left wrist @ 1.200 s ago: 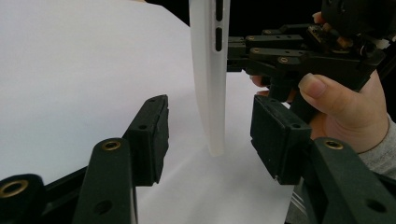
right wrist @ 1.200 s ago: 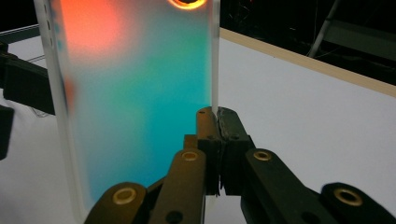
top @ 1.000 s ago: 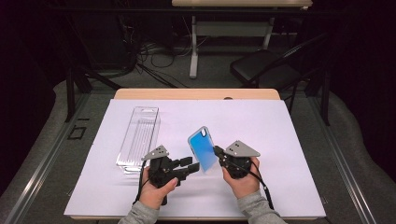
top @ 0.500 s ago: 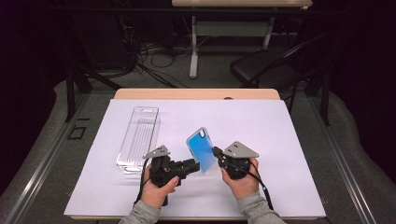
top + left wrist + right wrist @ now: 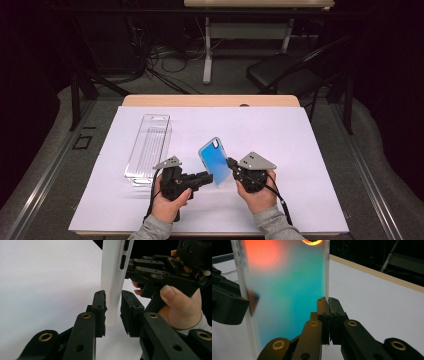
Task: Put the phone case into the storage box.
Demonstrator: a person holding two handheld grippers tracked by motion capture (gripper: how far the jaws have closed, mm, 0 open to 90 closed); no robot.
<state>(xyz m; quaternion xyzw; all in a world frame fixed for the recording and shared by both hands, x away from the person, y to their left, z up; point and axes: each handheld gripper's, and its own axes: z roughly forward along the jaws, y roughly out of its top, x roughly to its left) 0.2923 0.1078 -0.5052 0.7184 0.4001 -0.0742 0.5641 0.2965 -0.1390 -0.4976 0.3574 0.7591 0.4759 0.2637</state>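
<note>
Right gripper (image 5: 327,302): pressed together on one side edge of the phone case (image 5: 216,161), holding it up off the white sheet (image 5: 310,150).
Left gripper (image 5: 113,312): jaws just been closing around the case's opposite edge; small gap visible at the pads, not yet pinching.
Phone case: tilted upright between both grippers, blue-green face toward the right one.
Done: case lifted, second gripper in place.
Left: second grip, probably then packing into the clear box (image 5: 149,148) beyond the left gripper.
</note>
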